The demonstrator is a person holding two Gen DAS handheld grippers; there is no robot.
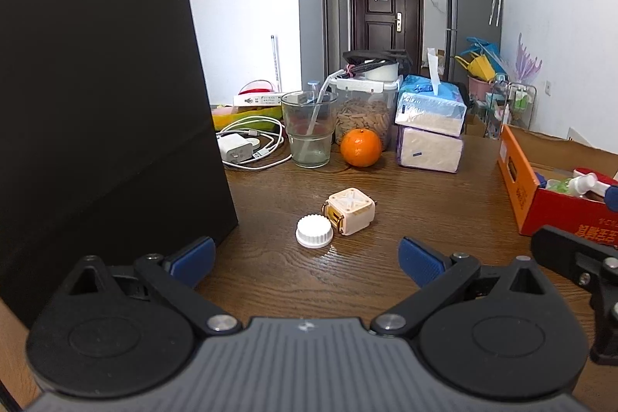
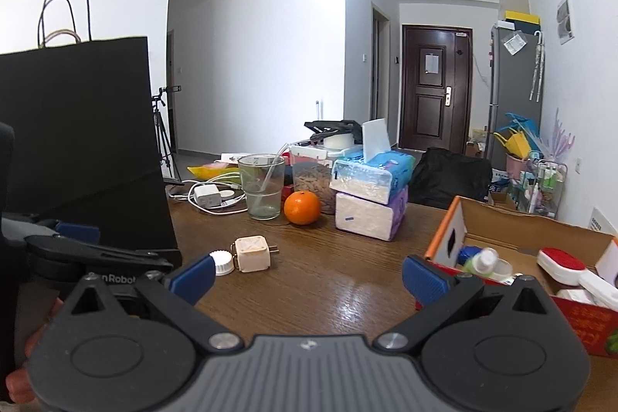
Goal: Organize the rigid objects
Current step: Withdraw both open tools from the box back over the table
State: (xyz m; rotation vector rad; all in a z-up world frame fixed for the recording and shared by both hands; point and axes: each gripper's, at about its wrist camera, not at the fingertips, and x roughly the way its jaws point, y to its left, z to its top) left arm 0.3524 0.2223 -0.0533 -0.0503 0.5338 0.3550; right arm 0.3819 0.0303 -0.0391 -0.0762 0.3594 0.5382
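Jaws on both grippers stand wide apart and hold nothing: the left gripper [image 1: 307, 263] hovers low over the table [image 1: 405, 203], and the right gripper [image 2: 309, 277] does the same a little further right. Just ahead of the left jaws, roughly centred between them, lie a white ribbed cap [image 1: 314, 231] and a cream plug adapter [image 1: 350, 211], touching or very nearly so. Off beyond the right-hand jaw of each gripper sits the orange cardboard box [image 2: 502, 230], already holding bottles and other small things, probably the place these belong. Because cap and adapter lie so close, closing on one could nudge the other, and the round cap might roll away. A black paper bag [image 1: 100, 95] stands right beside the left-hand jaw and could be bumped.
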